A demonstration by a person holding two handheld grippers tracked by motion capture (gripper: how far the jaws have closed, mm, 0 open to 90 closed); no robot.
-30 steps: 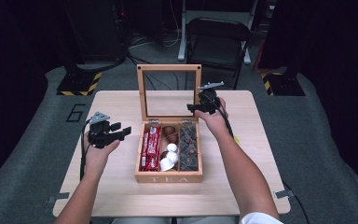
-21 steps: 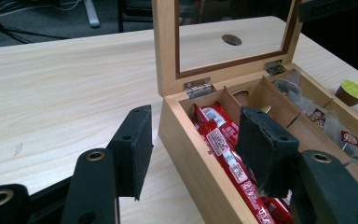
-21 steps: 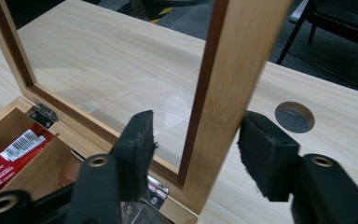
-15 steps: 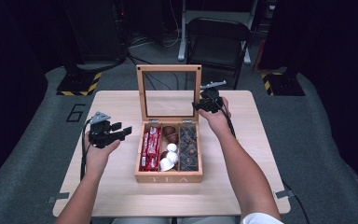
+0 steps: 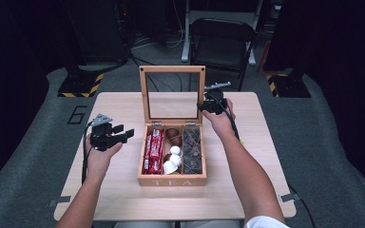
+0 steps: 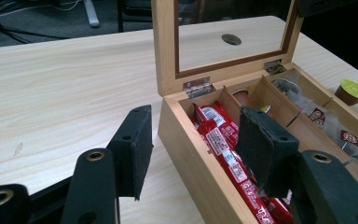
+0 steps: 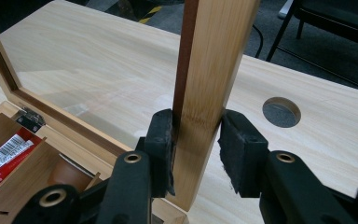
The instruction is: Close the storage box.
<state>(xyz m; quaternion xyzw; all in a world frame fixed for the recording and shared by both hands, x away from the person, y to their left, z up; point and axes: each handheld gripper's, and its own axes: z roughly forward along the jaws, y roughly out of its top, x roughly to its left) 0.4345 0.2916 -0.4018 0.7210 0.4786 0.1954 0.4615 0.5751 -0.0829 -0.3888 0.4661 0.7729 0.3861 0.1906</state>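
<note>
Since a second ago, almost nothing is moving: my right gripper (image 5: 208, 106) is staying at the right edge of the lid (image 5: 173, 94), maybe a tiny bit higher, and my left gripper (image 5: 122, 135) is still hanging in the same spot. The lid is standing straight up at the back of the tea box (image 5: 172, 179).

Looking through the right gripper view, I am seeing the right gripper (image 7: 196, 140) with the lid's wooden side rail (image 7: 209, 88) between its jaws. One pad is touching the wood. The other pad is just beside it, and I cannot tell if it is pressing. So the jaws are narrow around the rail.

My left gripper is floating over the table (image 5: 114, 199), just left of the box. In the left gripper view its jaws are standing wide apart and holding nothing (image 6: 191, 149). One jaw is over the table and the other is over the box.

The box is sitting in the middle of the table. Red packets (image 6: 228, 158) are lying in its left part, round pods (image 5: 172, 154) in the middle part, and tea bags (image 5: 192, 149) in the right part. A green-topped pod (image 6: 352, 91) is sitting on the table on the far side of the box.
</note>
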